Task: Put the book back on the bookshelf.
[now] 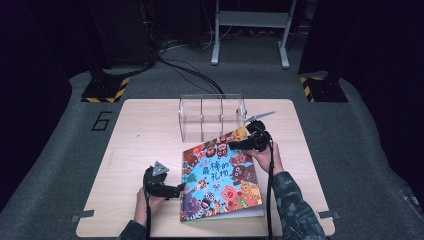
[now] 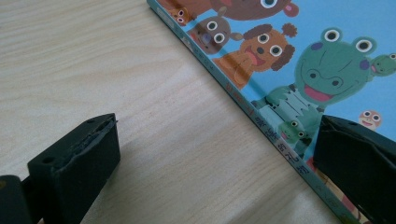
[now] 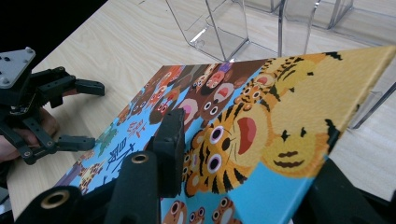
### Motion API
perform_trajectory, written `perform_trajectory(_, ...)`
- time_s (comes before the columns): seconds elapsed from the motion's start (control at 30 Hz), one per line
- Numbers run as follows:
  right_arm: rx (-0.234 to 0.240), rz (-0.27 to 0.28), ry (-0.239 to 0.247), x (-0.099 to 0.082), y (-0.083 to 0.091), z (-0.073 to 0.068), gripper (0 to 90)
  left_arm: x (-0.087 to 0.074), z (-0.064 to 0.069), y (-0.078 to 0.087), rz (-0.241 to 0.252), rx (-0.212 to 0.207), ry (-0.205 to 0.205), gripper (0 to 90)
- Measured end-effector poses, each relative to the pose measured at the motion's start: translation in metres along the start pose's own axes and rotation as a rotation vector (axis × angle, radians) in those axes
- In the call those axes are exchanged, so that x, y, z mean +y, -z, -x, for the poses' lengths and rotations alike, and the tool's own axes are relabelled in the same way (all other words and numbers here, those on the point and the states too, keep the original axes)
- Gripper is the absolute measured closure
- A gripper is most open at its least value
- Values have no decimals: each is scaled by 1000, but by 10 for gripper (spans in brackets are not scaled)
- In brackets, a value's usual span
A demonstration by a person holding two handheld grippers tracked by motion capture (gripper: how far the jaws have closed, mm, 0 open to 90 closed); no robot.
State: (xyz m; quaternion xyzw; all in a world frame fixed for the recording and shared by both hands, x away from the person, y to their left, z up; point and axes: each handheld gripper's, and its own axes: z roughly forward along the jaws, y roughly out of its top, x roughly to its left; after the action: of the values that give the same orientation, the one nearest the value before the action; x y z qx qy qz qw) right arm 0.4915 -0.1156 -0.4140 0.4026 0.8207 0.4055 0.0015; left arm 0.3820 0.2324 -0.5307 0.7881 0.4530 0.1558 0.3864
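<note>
Lying on the right half of the table (image 1: 140,130), the picture book (image 1: 220,180) shows its cartoon-animal cover face up, its far right corner raised off the wood. Right gripper (image 1: 239,145) is clamped on that raised corner, jaws closed on the cover from above and below; in the right gripper view one black jaw presses on the tiger artwork and the book tilts up toward the camera. Left gripper (image 1: 181,189) sits at the book's left edge near the spine, jaws spread and released; in the left gripper view one jaw is over bare wood, the other over the cover edge, neither pressing. Can't tell if the jaw touches the cover. Clear plastic organizer (image 1: 212,117) with three compartments stands just behind the book's raised corner, near the table's far edge. Person's sleeve (image 1: 295,210) enters from the bottom right.
</note>
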Motion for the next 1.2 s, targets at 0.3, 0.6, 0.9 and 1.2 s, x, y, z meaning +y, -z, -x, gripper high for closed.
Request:
perform_trajectory(0.3, -22, 28, 25, -2, 5, -9, 579, 0, -4, 1, 9, -31, 10, 3)
perform_trajectory(0.6, -39, 74, 61, -9, 13, -15, 575, 4, -11, 5, -11, -55, 53, 2)
perform_trajectory(0.9, -46, 127, 119, -16, 22, -21, 573, 22, -17, 21, 28, -94, 97, 0)
perform_trajectory(1.2, -58, 181, 160, -22, 30, -28, 573, 38, -14, 24, 28, -150, 113, 0)
